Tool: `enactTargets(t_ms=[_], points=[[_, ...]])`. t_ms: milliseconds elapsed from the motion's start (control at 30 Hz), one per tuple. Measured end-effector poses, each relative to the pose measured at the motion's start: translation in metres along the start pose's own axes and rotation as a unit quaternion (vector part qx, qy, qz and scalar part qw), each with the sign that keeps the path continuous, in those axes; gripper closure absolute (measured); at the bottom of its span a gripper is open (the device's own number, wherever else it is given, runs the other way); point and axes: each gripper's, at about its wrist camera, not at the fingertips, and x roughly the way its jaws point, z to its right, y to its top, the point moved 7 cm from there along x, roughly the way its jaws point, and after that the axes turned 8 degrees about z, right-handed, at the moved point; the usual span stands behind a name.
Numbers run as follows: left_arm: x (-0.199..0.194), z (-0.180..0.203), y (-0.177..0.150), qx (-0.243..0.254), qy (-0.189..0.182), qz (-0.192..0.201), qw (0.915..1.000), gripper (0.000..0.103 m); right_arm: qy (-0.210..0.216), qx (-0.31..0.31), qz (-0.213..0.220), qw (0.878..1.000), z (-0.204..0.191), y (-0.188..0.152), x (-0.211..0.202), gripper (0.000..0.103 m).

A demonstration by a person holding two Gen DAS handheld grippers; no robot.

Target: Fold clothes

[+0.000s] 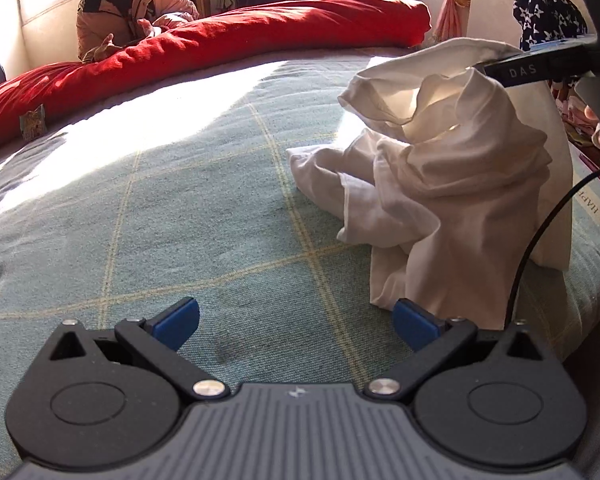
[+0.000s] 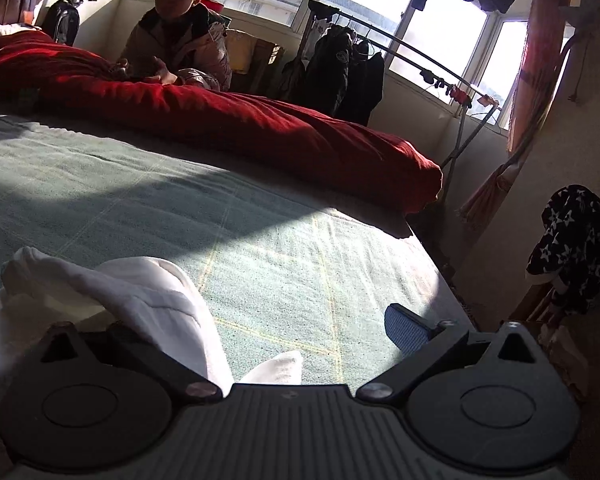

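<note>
Lay spread across most of both views: a green woven bedcover with thin yellow check lines (image 1: 180, 208). Ran along its far edge: a long red padded quilt roll (image 1: 228, 36), with a person in a pale puffy jacket (image 1: 128, 4) leaning on it. Stood bunched and lifted right of centre: a crumpled white cotton garment (image 1: 452, 184), its top edge draped over the right gripper (image 2: 300, 332), whose jaws stood spread wide, left finger buried under cloth. Hovered low just left of the garment's hem: the left gripper (image 1: 296, 324), blue pads (image 1: 178, 322) wide apart and holding nothing.
</note>
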Motion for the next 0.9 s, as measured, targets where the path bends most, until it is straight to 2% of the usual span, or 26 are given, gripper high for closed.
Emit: enactTargets(t_ms=[167,333,533,633,733,900], points=[[0.006,0.0,0.023,-0.004,-0.025,0.012,0.9996,0.001,-0.047,0.002,0.035,0.998,0.031,0.006,-0.009,0.0],[0.01,0.015,0.042,0.008,-0.059,0.03,0.9978,0.001,-0.078,0.011,0.059,0.995,0.06,0.001,-0.024,0.0],[0.013,0.032,0.05,0.042,-0.071,0.022,0.9963,0.001,-0.095,0.031,0.048,0.994,0.095,-0.02,-0.038,0.0],[0.014,0.04,0.05,0.066,-0.075,0.022,0.9948,0.001,-0.096,0.038,0.032,0.994,0.108,-0.037,-0.04,0.0],[0.016,0.04,0.052,0.064,-0.073,0.018,0.9952,0.001,-0.08,0.038,0.028,0.996,0.115,-0.05,-0.04,0.0],[0.021,0.039,0.055,0.061,-0.069,0.01,0.9957,0.001,-0.047,0.015,0.024,0.998,0.114,-0.044,-0.027,0.0]])
